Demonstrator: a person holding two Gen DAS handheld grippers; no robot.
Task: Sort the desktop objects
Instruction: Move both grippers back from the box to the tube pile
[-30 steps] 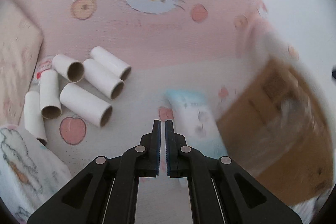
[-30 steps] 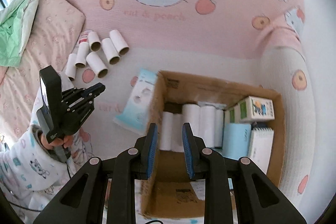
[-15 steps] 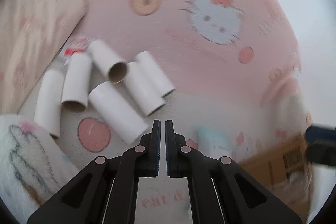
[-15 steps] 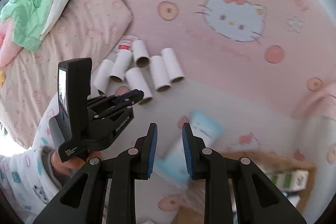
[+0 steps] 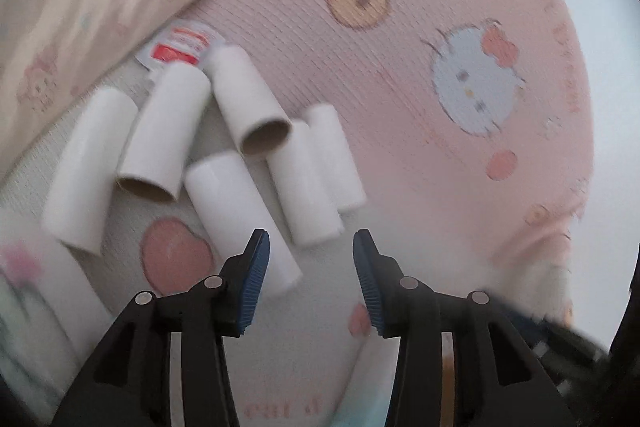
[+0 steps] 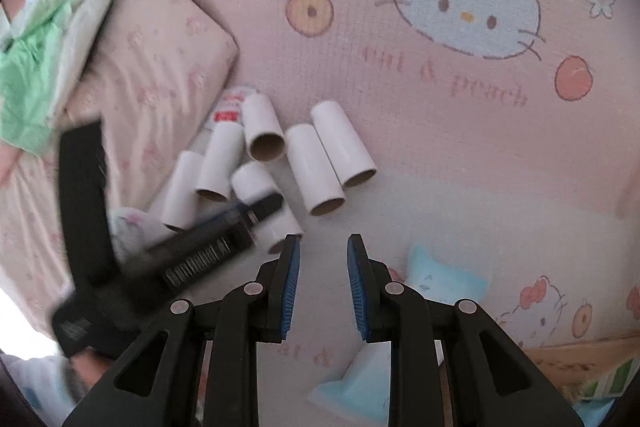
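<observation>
The pink cartoon-cat blanket (image 6: pixel 460 131) fills both views more fully than a second ago, when the cardboard box took up much of the right wrist view; now only a sliver of that box (image 6: pixel 572 359) shows at the lower right edge. The pale pink pillow (image 6: pixel 160 67) sits at the upper left, larger in frame than before, with a green and white cloth (image 6: pixel 48 39) bunched beside it. The left gripper (image 5: pixel 311 283) has swung over toward the cluster of white cardboard tubes (image 5: pixel 236 163), which half a second ago lay further up its view; its jaws, pressed together in both earlier frames, are opening now, with nothing between them and the nearest tube (image 5: pixel 240 219) just beside the left finger. In the right wrist view that same gripper appears as a blurred black shape lying across the tubes. The right gripper (image 6: pixel 323 287) keeps its jaws narrowly parted and empty, as before, above bare blanket. A light blue packet (image 6: pixel 444 279) lies just right of it, nearer than earlier. A small red-labelled container (image 5: pixel 180 47) rests against the tubes' far end.
</observation>
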